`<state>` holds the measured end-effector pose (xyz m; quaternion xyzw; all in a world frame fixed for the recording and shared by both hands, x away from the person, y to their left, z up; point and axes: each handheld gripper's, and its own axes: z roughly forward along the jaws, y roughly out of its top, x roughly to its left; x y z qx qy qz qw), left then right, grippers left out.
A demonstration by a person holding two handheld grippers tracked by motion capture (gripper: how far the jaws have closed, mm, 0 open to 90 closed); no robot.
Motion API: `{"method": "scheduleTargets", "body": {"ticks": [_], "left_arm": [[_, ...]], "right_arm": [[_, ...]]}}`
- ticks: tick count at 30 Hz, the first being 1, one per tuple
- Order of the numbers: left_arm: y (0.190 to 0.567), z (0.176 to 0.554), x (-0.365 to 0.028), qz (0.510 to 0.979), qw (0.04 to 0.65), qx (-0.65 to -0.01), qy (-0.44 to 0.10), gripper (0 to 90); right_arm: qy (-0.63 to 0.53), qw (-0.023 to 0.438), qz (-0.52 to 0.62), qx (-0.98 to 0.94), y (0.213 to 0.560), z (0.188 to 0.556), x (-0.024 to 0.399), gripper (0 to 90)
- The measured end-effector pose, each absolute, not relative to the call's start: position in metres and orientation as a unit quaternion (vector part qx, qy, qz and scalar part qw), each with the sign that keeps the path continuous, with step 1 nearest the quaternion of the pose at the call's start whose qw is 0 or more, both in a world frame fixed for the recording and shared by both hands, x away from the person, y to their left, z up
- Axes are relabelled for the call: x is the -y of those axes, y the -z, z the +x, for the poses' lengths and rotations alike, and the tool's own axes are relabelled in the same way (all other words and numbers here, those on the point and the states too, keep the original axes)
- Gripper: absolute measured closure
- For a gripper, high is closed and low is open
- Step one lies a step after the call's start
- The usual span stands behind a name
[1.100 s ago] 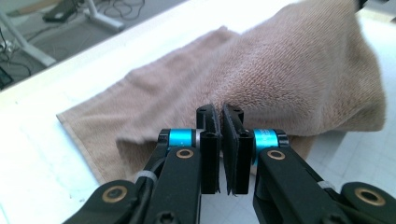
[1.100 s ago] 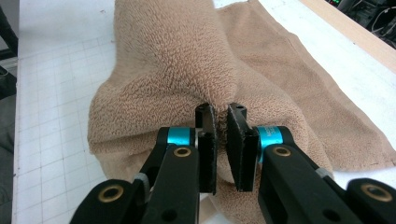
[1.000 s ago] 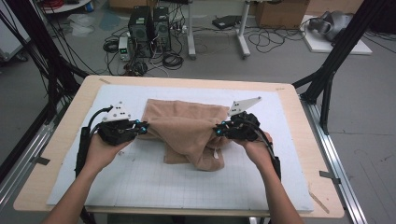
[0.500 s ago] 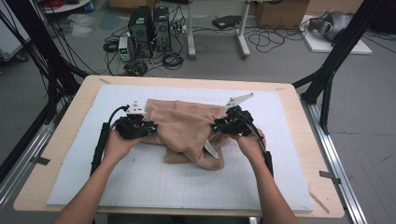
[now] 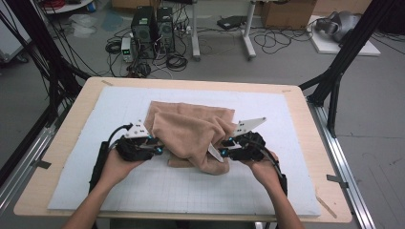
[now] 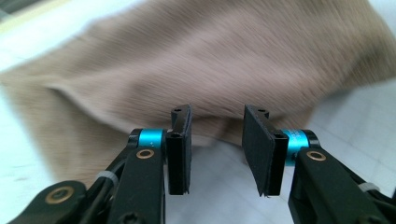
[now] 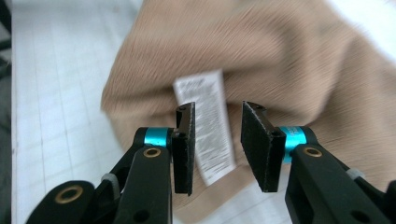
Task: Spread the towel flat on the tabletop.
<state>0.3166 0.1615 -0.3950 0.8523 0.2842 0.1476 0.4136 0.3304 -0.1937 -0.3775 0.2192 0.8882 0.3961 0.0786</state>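
Both of my hands have come nearer to me and lower since the earlier frames, and the tan cloth point(image 5: 193, 136) has come down with them, its near folds now bunched closer to my side of the tabletop point(image 5: 67, 143). My left hand-held gripper point(image 5: 156, 149) sits at the cloth's left edge and its jaws have just been opening; in the left gripper view they stand spread with a gap between the pads, the cloth point(image 6: 210, 74) lying just beyond them and nothing pinched. My right hand-held gripper point(image 5: 223, 148) sits at the cloth's right edge, its jaws also just opened; in the right gripper view the pads stand apart with the white care label point(image 7: 205, 126) hanging in the gap, touched by neither as far as I can see. The cloth is a soft, finely ribbed fabric, folded over itself into a rumpled heap on the white gridded mat point(image 5: 191, 191), roughly at its middle, with a thicker roll along the near right side. The label point(image 5: 215, 153) pokes out beside the right gripper. How many layers lie underneath I cannot tell, and the far edge is tucked under the upper fold. Both gripper views are blurred, so the label's print is unreadable.
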Motion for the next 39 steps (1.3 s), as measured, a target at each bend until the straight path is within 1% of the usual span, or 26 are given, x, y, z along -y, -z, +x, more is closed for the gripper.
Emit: {"method": "scheduleTargets", "body": {"ticks": [9,12,14,15,16,17,18,19,22,25,29,35,39], "left_arm": [[0.431,0.314,-0.127,0.885,0.376,-0.254,-0.104,62.7],[0.432,0.316,-0.125,0.880,0.388,-0.256,-0.100,63.0],[0.433,0.315,-0.124,0.881,0.386,-0.251,-0.106,66.1],[0.434,0.314,-0.123,0.882,0.384,-0.249,-0.114,69.1],[0.435,0.313,-0.121,0.884,0.380,-0.246,-0.121,71.6],[0.436,0.312,-0.119,0.883,0.378,-0.247,-0.125,73.9],[0.437,0.312,-0.116,0.886,0.379,-0.242,-0.118,78.3],[0.438,0.311,-0.114,0.888,0.373,-0.236,-0.125,83.9],[0.437,0.312,-0.115,0.886,0.375,-0.242,-0.122,86.6],[0.436,0.311,-0.116,0.887,0.374,-0.242,-0.121,87.9],[0.433,0.309,-0.121,0.887,0.376,-0.243,-0.114,88.4],[0.426,0.303,-0.131,0.883,0.388,-0.238,-0.110,89.0],[0.425,0.297,-0.138,0.882,0.391,-0.239,-0.110,89.1]], "right_arm": [[-0.365,0.052,0.221,-0.903,0.417,0.328,0.185,64.6],[-0.359,0.049,0.217,-0.906,0.425,0.328,0.183,64.5],[-0.354,0.043,0.220,-0.908,0.429,0.328,0.181,64.8],[-0.353,0.039,0.221,-0.908,0.431,0.329,0.181,65.8],[-0.353,0.037,0.221,-0.908,0.434,0.329,0.181,67.0],[-0.356,0.035,0.223,-0.907,0.435,0.329,0.181,70.2],[-0.359,0.030,0.223,-0.906,0.435,0.329,0.182,75.0],[-0.360,0.025,0.222,-0.906,0.436,0.329,0.181,77.4],[-0.358,0.028,0.215,-0.908,0.435,0.327,0.180,84.0],[-0.360,0.025,0.211,-0.908,0.435,0.327,0.181,86.5],[-0.367,0.025,0.207,-0.906,0.431,0.326,0.186,87.1],[-0.383,0.038,0.204,-0.900,0.418,0.322,0.199,87.2],[-0.384,0.035,0.204,-0.900,0.416,0.318,0.205,86.9]]}}
